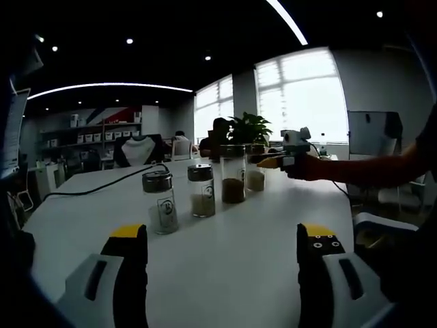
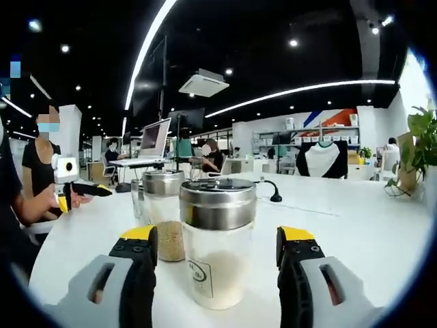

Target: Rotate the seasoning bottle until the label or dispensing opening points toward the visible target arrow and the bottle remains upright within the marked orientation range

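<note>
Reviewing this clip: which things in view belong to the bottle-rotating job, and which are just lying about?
Job:
- row of seasoning bottles
- nearest bottle between the open right gripper jaws, not yet gripped
- left gripper, open, held back

Lying about:
- black cable
- potted plant
- laptop
- white table

No target arrow visible.

Four jars [image 1: 202, 191] stand in a row; bare table [image 1: 225, 260] lies before them
</note>
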Demonstrator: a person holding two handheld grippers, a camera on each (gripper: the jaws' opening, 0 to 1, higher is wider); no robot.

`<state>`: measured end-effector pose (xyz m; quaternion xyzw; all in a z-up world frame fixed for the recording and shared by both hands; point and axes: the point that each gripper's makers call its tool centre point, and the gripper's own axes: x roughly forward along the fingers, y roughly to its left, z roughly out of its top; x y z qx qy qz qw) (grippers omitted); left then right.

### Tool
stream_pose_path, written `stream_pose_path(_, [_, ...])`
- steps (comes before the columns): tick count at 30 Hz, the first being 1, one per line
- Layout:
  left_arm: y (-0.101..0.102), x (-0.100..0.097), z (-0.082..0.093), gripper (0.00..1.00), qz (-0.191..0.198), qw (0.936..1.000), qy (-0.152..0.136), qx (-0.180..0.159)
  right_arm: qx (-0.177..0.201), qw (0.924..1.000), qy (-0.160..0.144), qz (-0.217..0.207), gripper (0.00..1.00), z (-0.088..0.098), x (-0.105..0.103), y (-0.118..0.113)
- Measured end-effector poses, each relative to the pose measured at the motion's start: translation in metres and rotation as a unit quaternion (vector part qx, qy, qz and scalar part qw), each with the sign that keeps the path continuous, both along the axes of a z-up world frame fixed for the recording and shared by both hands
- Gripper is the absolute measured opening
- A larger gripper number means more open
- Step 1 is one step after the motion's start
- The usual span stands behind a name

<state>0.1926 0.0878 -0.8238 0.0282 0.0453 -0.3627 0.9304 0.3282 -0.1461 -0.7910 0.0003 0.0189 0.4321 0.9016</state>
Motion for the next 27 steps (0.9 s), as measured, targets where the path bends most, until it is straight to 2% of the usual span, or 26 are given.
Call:
stream_pose_path(2, [0.000, 0.000, 0.000, 0.95, 0.000, 1.0000, 0.000, 0.000, -0.001, 0.9999, 0.003, -0.014, 0.78, 0.002, -0.003, -0.004])
stream_pose_path(4, [0.001, 0.000, 0.001, 0.95, 0.001, 1.0000, -0.001, -0.001, -0.032, 0.9987, 0.017, -0.036, 0.80, -0.004, -0.008, -0.009])
stream_pose_path(5, [0.001, -0.001, 0.002, 0.95, 0.001, 1.0000, -0.002, -0.001, -0.050, 0.9975, 0.002, -0.049, 0.82, -0.003, -0.010, -0.010])
stream_pose_path(6, [0.001, -0.001, 0.002, 0.96, 0.001, 1.0000, -0.002, -0.001, -0.053, 0.9971, -0.001, -0.054, 0.86, -0.002, -0.014, -0.008])
stream_pose_path(9, [0.002, 0.000, 0.002, 0.96, 0.004, 1.0000, -0.002, -0.002, -0.056, 0.9965, 0.007, -0.061, 0.89, -0.002, -0.026, -0.004])
stream_pose_path(12, [0.003, 0.000, 0.002, 0.96, 0.006, 1.0000, -0.002, -0.002, -0.067, 0.9945, -0.002, -0.080, 0.93, -0.001, -0.037, -0.002])
stream_pose_path(17, [0.005, -0.001, 0.006, 0.96, 0.007, 0.9999, -0.006, -0.004, -0.044, 0.9939, -0.007, -0.101, 0.98, 0.006, -0.056, -0.001])
stream_pose_path(19, [0.006, -0.002, 0.008, 0.96, 0.007, 0.9999, -0.008, -0.005, -0.081, 0.9859, -0.006, -0.146, 0.98, 0.001, -0.059, -0.014])
stream_pose_path(20, [0.006, -0.002, 0.009, 0.96, 0.008, 0.9999, -0.010, -0.005, -0.089, 0.9831, -0.018, -0.159, 0.98, 0.003, -0.062, -0.018])
stream_pose_path(21, [0.007, -0.003, 0.010, 0.96, 0.008, 0.9999, -0.011, -0.006, -0.078, 0.9837, -0.028, -0.159, 0.99, 0.008, -0.067, -0.017])
stream_pose_path(23, [0.008, -0.003, 0.011, 0.96, 0.010, 0.9999, -0.011, -0.008, -0.037, 0.9869, -0.024, -0.155, 0.99, 0.016, -0.078, -0.015])
stream_pose_path(25, [0.009, -0.002, 0.011, 0.96, 0.011, 0.9998, -0.011, -0.009, -0.023, 0.9891, -0.017, -0.144, 0.99, 0.017, -0.089, -0.011])
stream_pose_path(27, [0.009, -0.002, 0.012, 0.96, 0.012, 0.9998, -0.012, -0.009, -0.017, 0.9883, -0.027, -0.149, 0.99, 0.020, -0.098, -0.010])
